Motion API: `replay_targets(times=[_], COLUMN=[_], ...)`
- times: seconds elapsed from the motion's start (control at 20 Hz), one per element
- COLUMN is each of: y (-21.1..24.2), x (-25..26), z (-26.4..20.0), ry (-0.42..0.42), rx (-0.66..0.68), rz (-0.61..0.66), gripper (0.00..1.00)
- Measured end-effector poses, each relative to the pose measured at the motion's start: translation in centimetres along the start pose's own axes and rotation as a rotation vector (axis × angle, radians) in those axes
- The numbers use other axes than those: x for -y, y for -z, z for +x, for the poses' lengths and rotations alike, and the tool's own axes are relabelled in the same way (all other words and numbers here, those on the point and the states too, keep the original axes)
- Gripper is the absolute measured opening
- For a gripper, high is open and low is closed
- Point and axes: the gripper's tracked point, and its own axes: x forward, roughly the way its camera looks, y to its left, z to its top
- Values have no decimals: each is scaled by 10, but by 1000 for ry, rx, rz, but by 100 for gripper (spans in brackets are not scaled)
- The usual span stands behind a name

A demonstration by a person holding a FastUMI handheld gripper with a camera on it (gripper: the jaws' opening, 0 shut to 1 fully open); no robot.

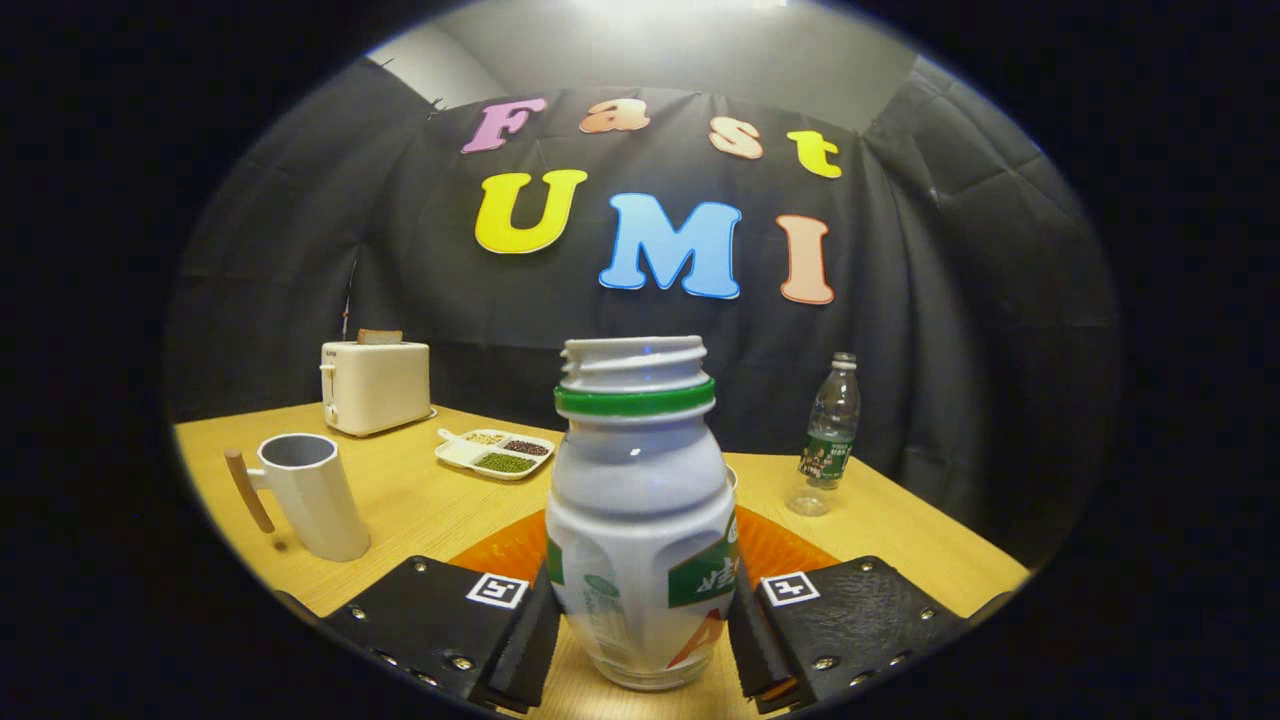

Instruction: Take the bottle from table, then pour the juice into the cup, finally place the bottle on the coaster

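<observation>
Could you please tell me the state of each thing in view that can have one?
Bottle: upright, uncapped, between the fingers.
Hand-held gripper: both fingers pressed against the bottle's sides.
Cup: upright on the table, contents hidden.
Toaster: a slice of bread sticking up from it.
Divided dish: compartments filled with grains.
Water bottle: upright, capped.

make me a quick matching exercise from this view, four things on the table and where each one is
Things:
1. bottle
2. cup
3. toaster
4. clear water bottle

Places:
A. far back on the wooden table, slice of bread sticking out
B. between the fingers of the claw, upright, cap off
C. beyond the right finger, near the cloth wall
D. beyond the left finger, wooden handle

Pairs: 1-B, 2-D, 3-A, 4-C
</observation>
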Motion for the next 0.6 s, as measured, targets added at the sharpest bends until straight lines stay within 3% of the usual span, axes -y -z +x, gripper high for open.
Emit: replay_targets(times=[0.6], y=[-51], x=[-57], z=[25], ry=[-1], rx=[66], rz=[-432], gripper=[70])
